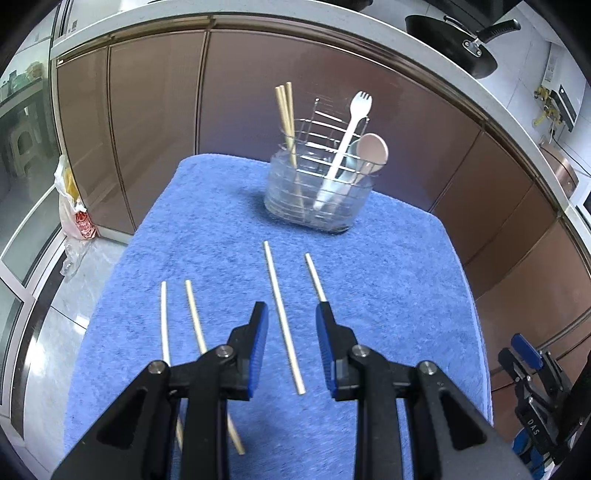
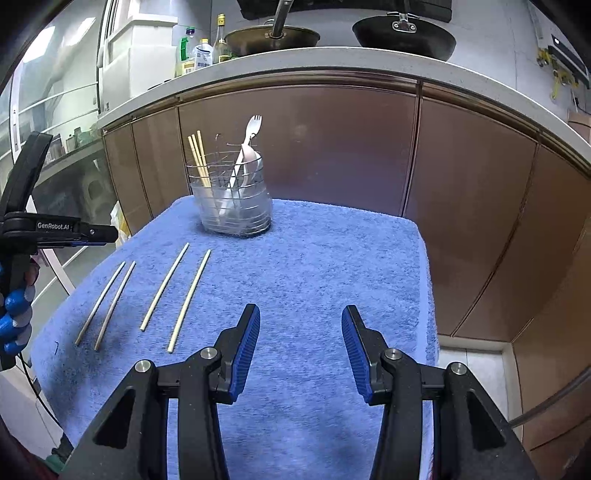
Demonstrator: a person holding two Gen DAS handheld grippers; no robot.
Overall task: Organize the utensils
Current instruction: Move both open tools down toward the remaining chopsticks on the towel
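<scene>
Several pale wooden chopsticks lie side by side on a blue towel [image 1: 388,295] [image 2: 314,266]. A wire utensil holder [image 1: 319,184] [image 2: 232,199] stands at the towel's far side with three chopsticks [image 1: 286,110], a white spork [image 1: 347,133] and a pink spoon [image 1: 371,151] in it. My left gripper [image 1: 290,312] is open and empty, its fingers either side of one lying chopstick [image 1: 282,317] and a little above it. My right gripper [image 2: 300,314] is open and empty over bare towel, right of the nearest chopstick [image 2: 189,301].
Brown cabinet doors [image 2: 332,147] stand close behind the towel under a white counter with pans [image 2: 402,35] and bottles. A plastic bag [image 1: 74,206] hangs at the left. The left tool [image 2: 22,229] shows at the right wrist view's left edge.
</scene>
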